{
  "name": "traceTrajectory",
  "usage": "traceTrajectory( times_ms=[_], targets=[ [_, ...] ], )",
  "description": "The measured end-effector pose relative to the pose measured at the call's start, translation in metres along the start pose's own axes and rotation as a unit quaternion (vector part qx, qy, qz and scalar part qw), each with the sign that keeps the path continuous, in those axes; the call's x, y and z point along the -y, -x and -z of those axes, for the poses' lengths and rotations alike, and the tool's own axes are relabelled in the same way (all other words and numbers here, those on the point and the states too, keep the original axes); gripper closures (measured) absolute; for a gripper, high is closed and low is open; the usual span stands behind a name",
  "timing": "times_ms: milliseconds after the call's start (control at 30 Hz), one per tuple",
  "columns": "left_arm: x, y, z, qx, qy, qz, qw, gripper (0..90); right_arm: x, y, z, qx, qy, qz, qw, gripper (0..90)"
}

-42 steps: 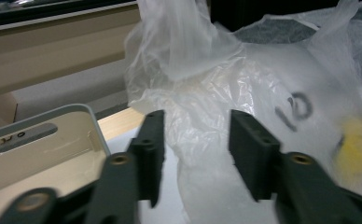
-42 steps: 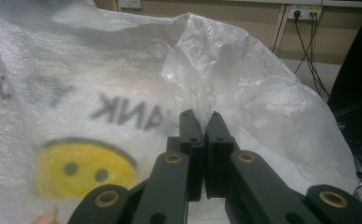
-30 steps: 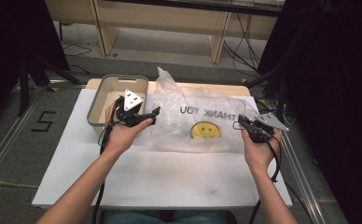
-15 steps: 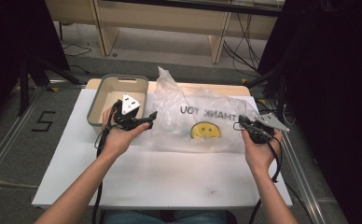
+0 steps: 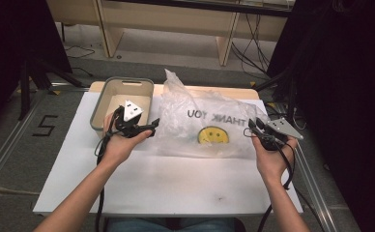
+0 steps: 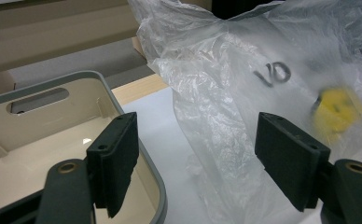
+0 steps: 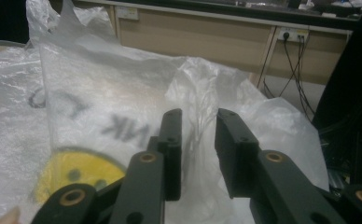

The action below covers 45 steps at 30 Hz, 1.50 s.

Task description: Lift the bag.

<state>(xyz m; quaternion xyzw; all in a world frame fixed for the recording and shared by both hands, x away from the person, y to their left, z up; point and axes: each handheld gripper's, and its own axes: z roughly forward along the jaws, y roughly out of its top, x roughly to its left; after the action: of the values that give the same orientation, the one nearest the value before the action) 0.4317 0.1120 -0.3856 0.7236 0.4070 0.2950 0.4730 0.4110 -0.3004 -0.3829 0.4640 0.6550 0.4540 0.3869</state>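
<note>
Subject: clear plastic carrier bag [image 5: 209,123], printed "THANK YOU" w/ yellow smiley, lying crumpled on the white table [image 5: 156,183]. It sits between the two grippers; its far corner stands up in a peak.

Right gripper [image 5: 253,129]: at the bag's right edge. In the right gripper view the jaws stand a little apart, a fold of film rising in the gap; the pads don't appear to press on it. Jaws have just been opening, film still between them. Judged: grip on that edge just let go.

Left gripper [image 5: 149,126]: jaws wide apart, holding nothing. Left gripper view shows the bag's left edge ahead and between the pads [image 6: 288,156], not touched; the bin rim runs under the left pad.

Step in hand, judged: re-gripping/handling the bag edges, poss. to open or spread it.
- Take one layer of film only, near the edge, so the mouth can part.
- Close the left gripper on film before the right one lets go fully, else the bag slumps.
- Pull level and slow; thin film tears or slips.
- Keep the left jaw clear of the bin rim when closing.

Containers:
- Beige plastic bin [image 5: 103,99], just beyond the left gripper, touching or nearly touching the bag's left side: empty, bare floor visible.
- Bag: nothing seen inside; contents, if any, can't be told through the crumpled film.
</note>
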Motion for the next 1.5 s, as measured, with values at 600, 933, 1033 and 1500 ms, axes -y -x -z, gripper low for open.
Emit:
traceTrajectory(
  times_ms=[600,933,1033,1500],
  targets=[
    [0.005,-0.002,0.004,0.0,-0.009,0.001,1.0,30.6,-0.004,-0.003,0.001,-0.017,0.018,0.012,0.9996,40.2],
    [0.008,-0.003,0.005,0.0,-0.012,0.001,0.9999,30.4,-0.011,-0.003,0.007,-0.03,0.038,0.007,0.9988,29.4],
    [0.009,-0.003,0.005,0.0,-0.012,0.0,0.9999,30.4,-0.012,-0.002,0.009,-0.031,0.043,0.007,0.9986,25.7],
    [0.015,-0.007,0.011,0.002,-0.016,0.002,0.9999,29.8,0.001,-0.002,0.009,-0.047,0.014,0.013,0.9987,23.4]
  ],
)
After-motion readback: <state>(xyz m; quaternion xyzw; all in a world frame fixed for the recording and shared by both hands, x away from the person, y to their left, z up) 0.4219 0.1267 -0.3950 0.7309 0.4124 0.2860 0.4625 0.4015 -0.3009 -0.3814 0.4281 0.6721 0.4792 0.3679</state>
